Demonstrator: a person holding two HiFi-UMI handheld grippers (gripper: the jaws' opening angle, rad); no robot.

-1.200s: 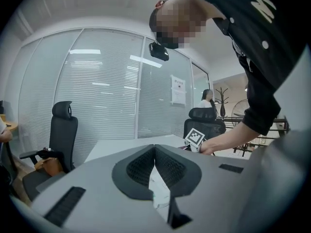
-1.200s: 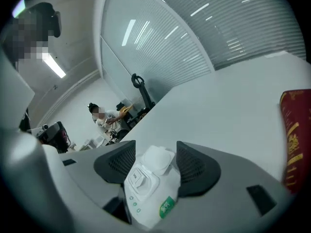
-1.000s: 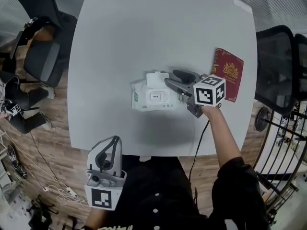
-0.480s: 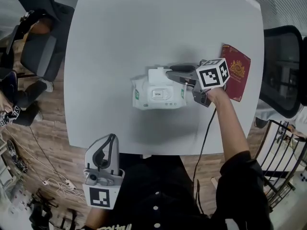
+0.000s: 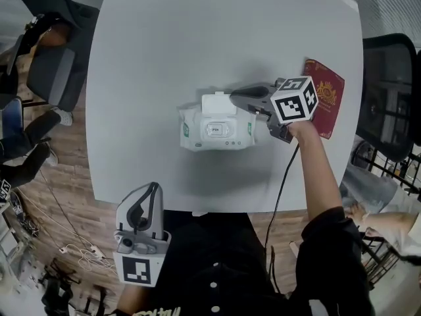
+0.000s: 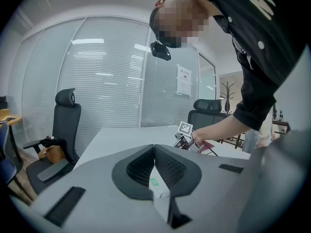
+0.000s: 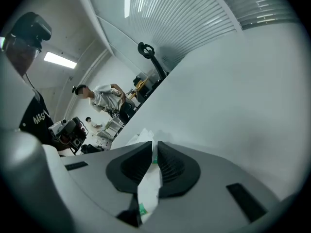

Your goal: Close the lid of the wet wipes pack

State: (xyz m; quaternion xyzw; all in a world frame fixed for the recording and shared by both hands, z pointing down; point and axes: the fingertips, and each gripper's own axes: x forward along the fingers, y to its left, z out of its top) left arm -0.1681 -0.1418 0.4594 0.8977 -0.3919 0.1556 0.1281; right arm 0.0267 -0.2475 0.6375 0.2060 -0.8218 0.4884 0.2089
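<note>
Now, your left gripper hangs off the table's near edge, jaws together on nothing. Mid-table lies the pack, its lid up on the far side. Your right gripper's jaws have just been closing to a slit, nothing gripped, tips just right of the lid

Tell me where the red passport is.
In the head view, the red passport lies at the table's right edge, just right of the right gripper; the wet wipes pack is further left.
</note>
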